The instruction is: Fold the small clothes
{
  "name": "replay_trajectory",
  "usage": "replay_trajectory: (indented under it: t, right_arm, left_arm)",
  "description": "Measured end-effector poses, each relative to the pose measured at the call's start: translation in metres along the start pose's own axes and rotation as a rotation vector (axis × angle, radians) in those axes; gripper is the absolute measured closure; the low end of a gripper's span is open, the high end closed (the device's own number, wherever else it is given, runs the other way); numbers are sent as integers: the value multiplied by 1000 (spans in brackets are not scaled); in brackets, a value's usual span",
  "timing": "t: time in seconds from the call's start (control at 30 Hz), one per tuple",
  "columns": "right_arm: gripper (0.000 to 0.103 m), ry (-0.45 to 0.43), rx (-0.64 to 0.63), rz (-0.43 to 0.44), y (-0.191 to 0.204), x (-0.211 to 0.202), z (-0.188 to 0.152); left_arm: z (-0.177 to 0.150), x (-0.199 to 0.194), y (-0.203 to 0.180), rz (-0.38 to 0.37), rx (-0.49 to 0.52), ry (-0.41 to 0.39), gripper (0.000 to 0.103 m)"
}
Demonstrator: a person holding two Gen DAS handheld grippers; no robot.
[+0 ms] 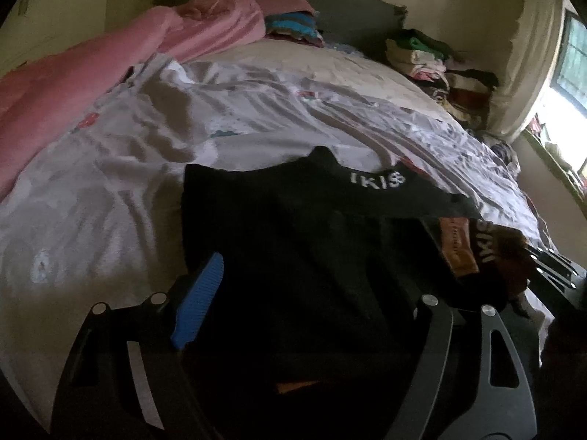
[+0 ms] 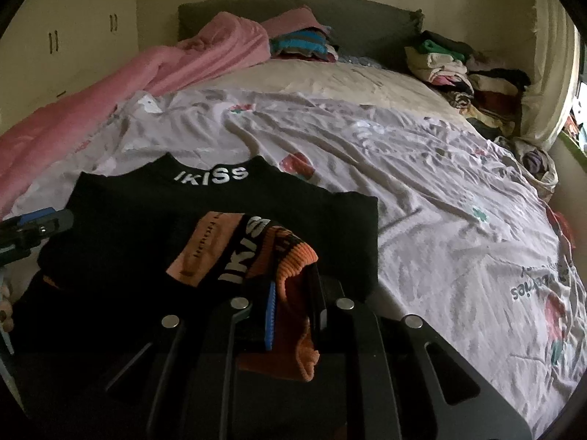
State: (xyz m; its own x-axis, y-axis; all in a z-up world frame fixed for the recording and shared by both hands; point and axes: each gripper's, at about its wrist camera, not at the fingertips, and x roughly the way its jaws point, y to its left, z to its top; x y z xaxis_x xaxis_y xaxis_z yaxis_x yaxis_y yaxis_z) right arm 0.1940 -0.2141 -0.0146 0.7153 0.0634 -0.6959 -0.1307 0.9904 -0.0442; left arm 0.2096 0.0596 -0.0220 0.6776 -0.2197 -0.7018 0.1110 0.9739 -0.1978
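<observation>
Left wrist view: the left tongs [image 1: 304, 293] stand wide over the black garment [image 1: 293, 227] on the bed [image 1: 110, 183], pressing nothing; right wrist view: the right tongs [image 2: 291, 315] pinch its orange cuff [image 2: 297, 256]; lay that sleeve flat across the body, edges squared, before releasing.

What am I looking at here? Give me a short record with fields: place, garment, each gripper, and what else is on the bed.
place: bed with a floral sheet
garment: black top lettered IKISS, with an orange ribbed cuff
right gripper: fingers shut on the orange ribbed cuff
left gripper: fingers open over the black top
also on the bed: pink blanket, folded clothes pile
</observation>
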Motion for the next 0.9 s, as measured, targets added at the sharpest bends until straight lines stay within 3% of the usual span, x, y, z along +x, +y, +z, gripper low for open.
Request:
replay_trajectory:
  t: [0.17, 0.2, 0.23, 0.33, 0.43, 0.5, 0.73, 0.9]
  right_arm:
    - [79, 10, 13, -29, -3, 2, -2]
    - [67, 9, 23, -31, -4, 1, -2]
    - [62, 1, 35, -33, -5, -1, -3]
    - [61, -6, 34, -25, -5, -6, -7]
    - [61, 1, 35, 12, 0, -7, -9]
    - [61, 7, 18, 32, 9, -6, -9]
    - [56, 56, -73, 172, 50, 6, -4]
    - [58, 168, -80, 153, 53, 33, -14]
  left_arm:
    - [-3, 4, -17, -17, 59, 12, 31]
    - [-4, 5, -19, -21, 67, 17, 31]
    - [-4, 7, -21, -25, 74, 23, 31]
    - [-6, 13, -23, -22, 81, 54, 33]
    - [-10, 20, -19, -27, 69, 99, 53]
    - [-13, 25, -18, -30, 69, 128, 59]
    - [-19, 34, -13, -27, 74, 182, 60]
    - [-20, 33, -10, -41, 65, 184, 60]
